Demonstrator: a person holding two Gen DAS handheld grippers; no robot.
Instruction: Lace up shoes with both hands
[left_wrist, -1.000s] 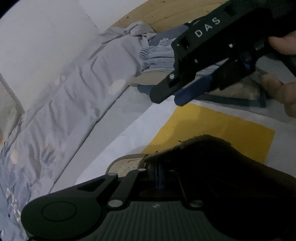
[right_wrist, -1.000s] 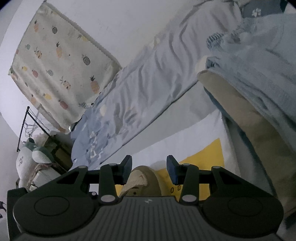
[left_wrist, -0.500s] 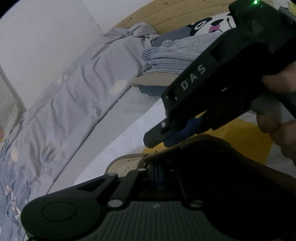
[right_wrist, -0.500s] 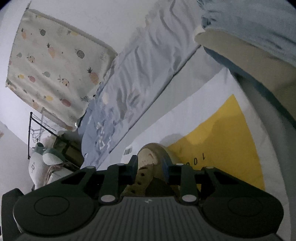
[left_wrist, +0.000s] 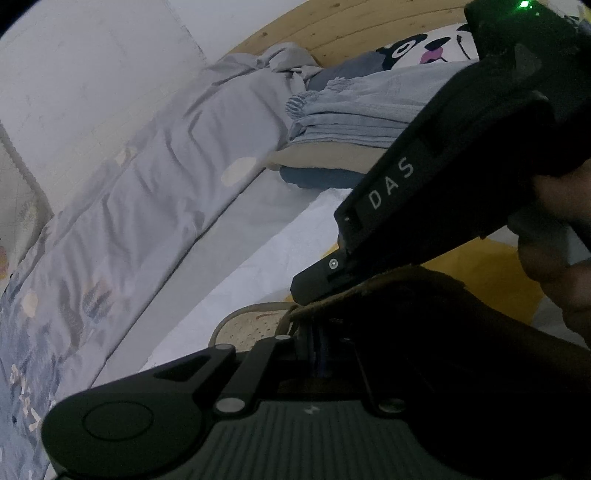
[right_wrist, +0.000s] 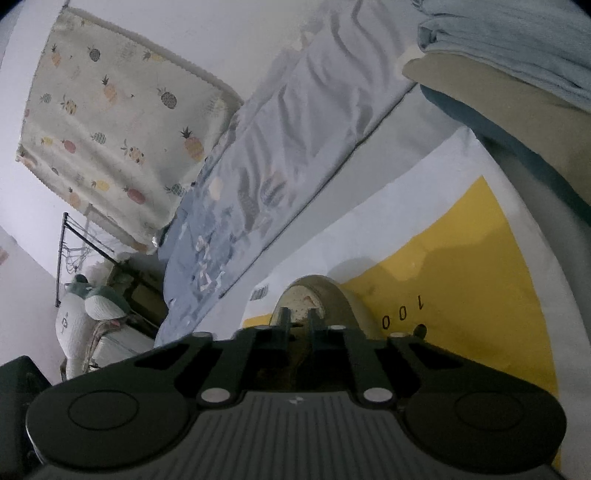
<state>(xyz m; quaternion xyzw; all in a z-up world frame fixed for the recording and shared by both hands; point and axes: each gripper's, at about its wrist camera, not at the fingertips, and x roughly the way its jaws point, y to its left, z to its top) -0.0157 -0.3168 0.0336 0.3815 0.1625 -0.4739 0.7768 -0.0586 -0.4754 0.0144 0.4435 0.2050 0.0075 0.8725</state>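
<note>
Both grippers are matte black with ribbed grey bases and silver screws; the right gripper (left_wrist: 317, 284) bears white "DAS" lettering and a green light.

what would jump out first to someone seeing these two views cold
In the left wrist view, the black right hand-held gripper marked DAS fills the upper right, its tip down at the edge of the tan shoe. In the right wrist view, that gripper's fingers are drawn together over the shoe's toe, beside a bright yellow sheet marked 100. A pineapple-print curtain hangs at upper left.
</note>
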